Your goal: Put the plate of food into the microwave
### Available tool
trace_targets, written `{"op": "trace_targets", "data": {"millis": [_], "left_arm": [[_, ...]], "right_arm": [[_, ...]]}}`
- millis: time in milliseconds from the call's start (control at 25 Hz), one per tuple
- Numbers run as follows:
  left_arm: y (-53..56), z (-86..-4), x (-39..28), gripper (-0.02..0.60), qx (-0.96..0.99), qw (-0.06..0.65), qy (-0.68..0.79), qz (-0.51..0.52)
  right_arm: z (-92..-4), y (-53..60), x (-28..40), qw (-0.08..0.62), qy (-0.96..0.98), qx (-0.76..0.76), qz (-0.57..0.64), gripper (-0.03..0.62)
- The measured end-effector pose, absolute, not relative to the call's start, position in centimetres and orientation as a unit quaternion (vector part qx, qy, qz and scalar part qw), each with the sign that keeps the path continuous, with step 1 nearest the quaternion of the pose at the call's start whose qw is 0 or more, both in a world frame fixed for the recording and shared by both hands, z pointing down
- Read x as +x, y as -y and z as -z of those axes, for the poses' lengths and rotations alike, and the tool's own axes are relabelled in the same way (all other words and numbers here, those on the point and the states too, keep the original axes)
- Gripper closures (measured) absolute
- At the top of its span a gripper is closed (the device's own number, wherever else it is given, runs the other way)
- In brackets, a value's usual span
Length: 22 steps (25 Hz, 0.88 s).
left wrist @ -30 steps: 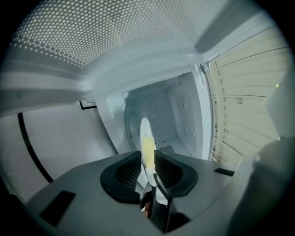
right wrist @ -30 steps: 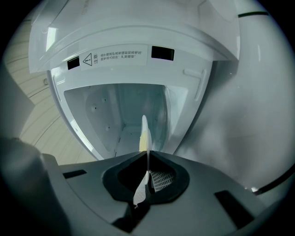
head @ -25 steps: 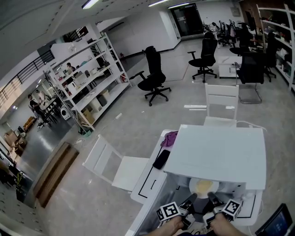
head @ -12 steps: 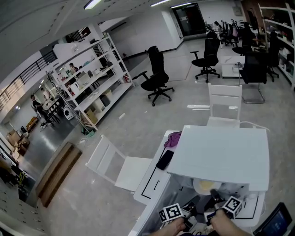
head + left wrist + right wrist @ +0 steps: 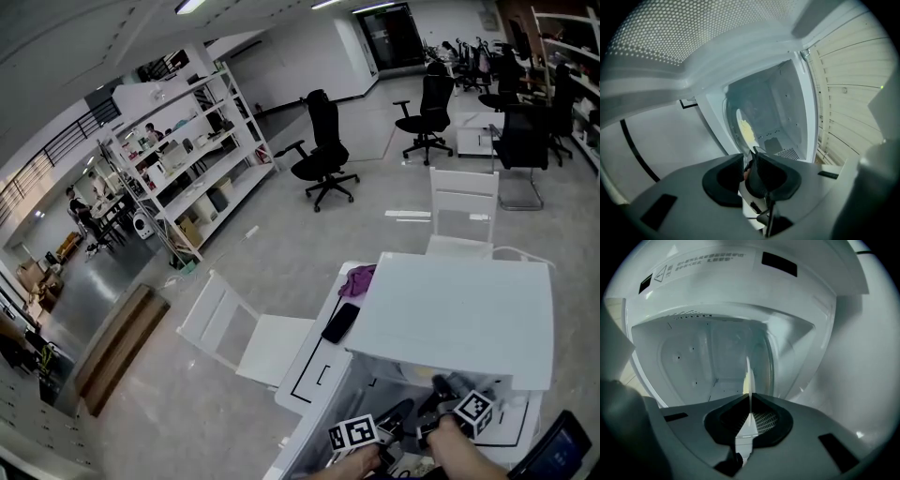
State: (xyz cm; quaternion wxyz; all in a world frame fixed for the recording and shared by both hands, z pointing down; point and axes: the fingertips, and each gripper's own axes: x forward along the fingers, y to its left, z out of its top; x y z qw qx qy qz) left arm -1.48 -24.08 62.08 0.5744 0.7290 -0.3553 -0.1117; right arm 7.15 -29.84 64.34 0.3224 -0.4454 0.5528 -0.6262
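Note:
A white plate [image 5: 744, 131] carrying yellow food is held by its rim between both grippers at the mouth of the open white microwave [image 5: 450, 309]. In the left gripper view the left gripper [image 5: 751, 154] is shut on the plate's near rim, and the cavity [image 5: 780, 108] lies just beyond. The right gripper view shows the plate [image 5: 748, 376] edge-on, with the right gripper [image 5: 750, 401] shut on its rim inside the cavity [image 5: 703, 357]. In the head view the left gripper [image 5: 405, 409] and right gripper [image 5: 439, 382] reach under the microwave's top, which hides almost all of the plate.
The microwave's perforated door [image 5: 670, 33] stands open at the left gripper's side. On the white table [image 5: 314, 375] lie a black phone [image 5: 339, 322] and a purple cloth [image 5: 357, 279]. White chairs [image 5: 246, 339] [image 5: 464, 211] stand beside and behind it. A dark screen [image 5: 562, 455] is at the lower right.
The plate has slid forward under the microwave's top and is now almost hidden in the head view. The right gripper went in with it; the left gripper barely moved.

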Motion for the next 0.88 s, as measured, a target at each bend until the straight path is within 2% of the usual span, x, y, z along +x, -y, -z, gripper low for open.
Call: {"op": "trace_targets", "data": {"millis": [440, 880], "left_arm": [[23.8, -61.9, -1.4, 0.511, 0.739, 0.566, 0.351, 0.098], [23.7, -61.4, -1.5, 0.511, 0.74, 0.565, 0.349, 0.103]], "right_arm": [[-63.7, 31.5, 7.5, 0.338, -0.538, -0.466, 0.616, 0.58], [-62.8, 32.6, 7.7, 0.321, -0.547, -0.482, 0.604, 0.58]]}}
